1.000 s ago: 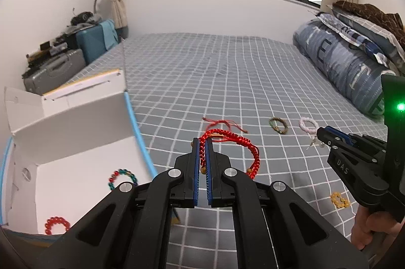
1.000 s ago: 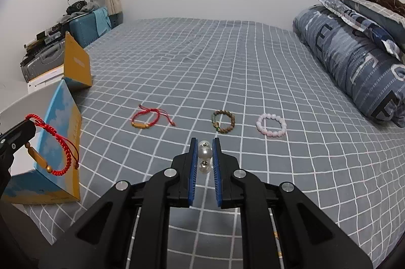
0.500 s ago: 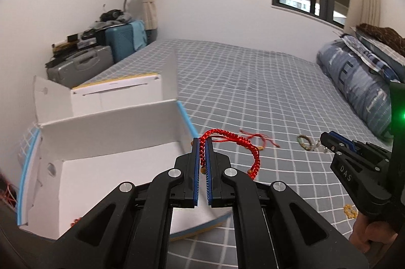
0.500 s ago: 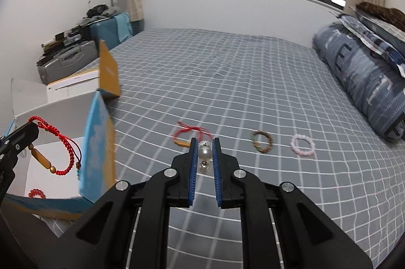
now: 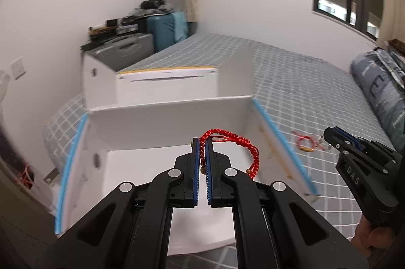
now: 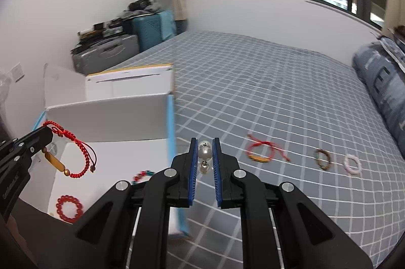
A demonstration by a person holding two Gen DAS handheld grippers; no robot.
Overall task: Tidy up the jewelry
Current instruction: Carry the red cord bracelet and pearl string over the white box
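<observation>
red braided bracelet [image 5: 229, 142] pinched in left gripper [image 5: 202, 142], jaws nearly closed on its cord, loop dangling above the open white box [image 5: 172, 114]. right gripper [image 6: 204, 151] clamped narrow on a pearl piece [image 6: 205, 153], held just right of the box's blue-edged wall. inside box: red bead bracelet [image 6: 69, 208], multicolour bead bracelet [image 6: 141, 175]. on the checked bedspread [image 6: 278, 97] right of box: red string bracelet [image 6: 262, 151], brown bead bracelet [image 6: 323, 159], pink bead bracelet [image 6: 352, 164].

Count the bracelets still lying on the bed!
3: a red cord bracelet nearest the box, a brown beaded bracelet in the middle, and a pink beaded bracelet farthest right. Others may be hidden.
</observation>
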